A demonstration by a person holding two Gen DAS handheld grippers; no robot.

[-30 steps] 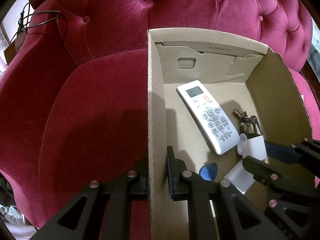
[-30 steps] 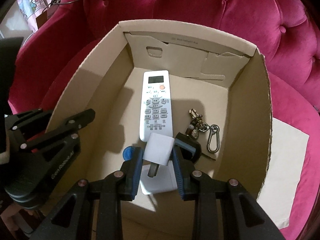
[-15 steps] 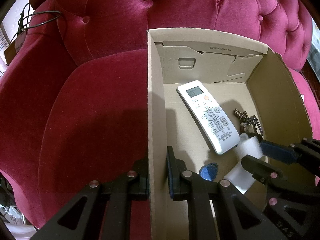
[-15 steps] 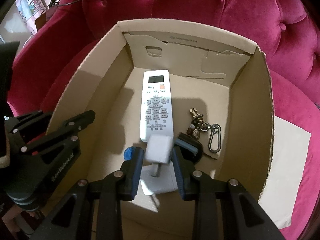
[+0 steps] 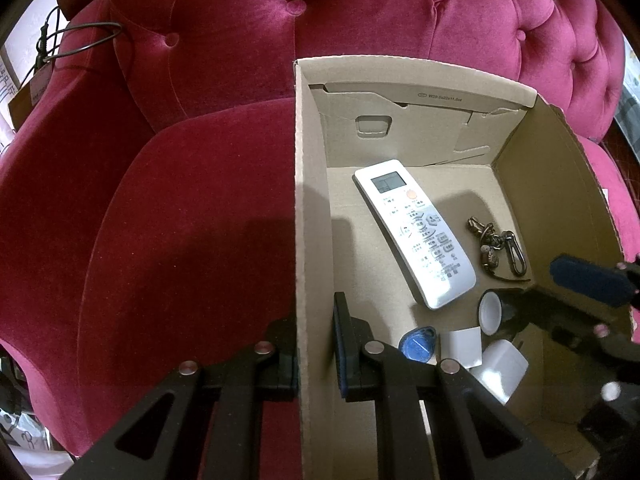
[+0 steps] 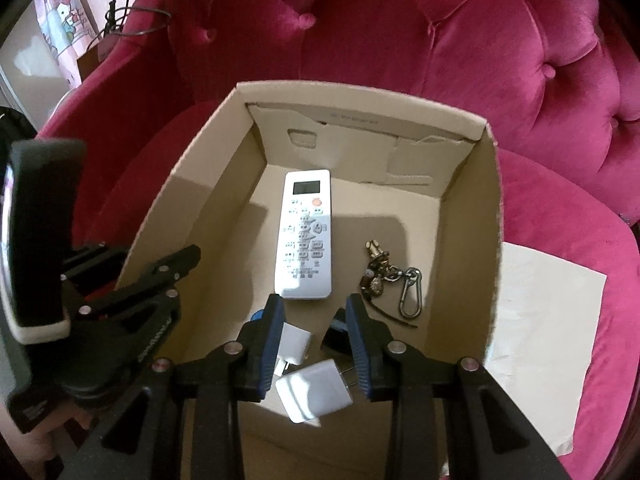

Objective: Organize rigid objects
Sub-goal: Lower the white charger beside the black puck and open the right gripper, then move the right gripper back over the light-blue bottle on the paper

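Note:
An open cardboard box (image 5: 308, 184) (image 6: 360, 96) sits on a pink velvet armchair. Inside lie a white remote (image 5: 416, 232) (image 6: 306, 236), a keychain with a carabiner (image 5: 498, 246) (image 6: 394, 276), a blue key fob (image 5: 418, 344), a black-and-white round item (image 5: 494, 312) and two white plug adapters (image 6: 314, 390) (image 6: 294, 344). My left gripper (image 5: 316, 344) is shut on the box's left wall. My right gripper (image 6: 314, 340) is open above the adapters, and the nearer adapter lies loose between its fingers.
The armchair's tufted back (image 5: 360, 16) rises behind the box. A white sheet (image 6: 548, 320) lies on the seat to the right of the box. A black cable (image 5: 76, 36) hangs over the left armrest.
My right gripper has opened and risen, letting go of the white adapter, which now lies on the box floor. My left gripper has stayed on the box wall.

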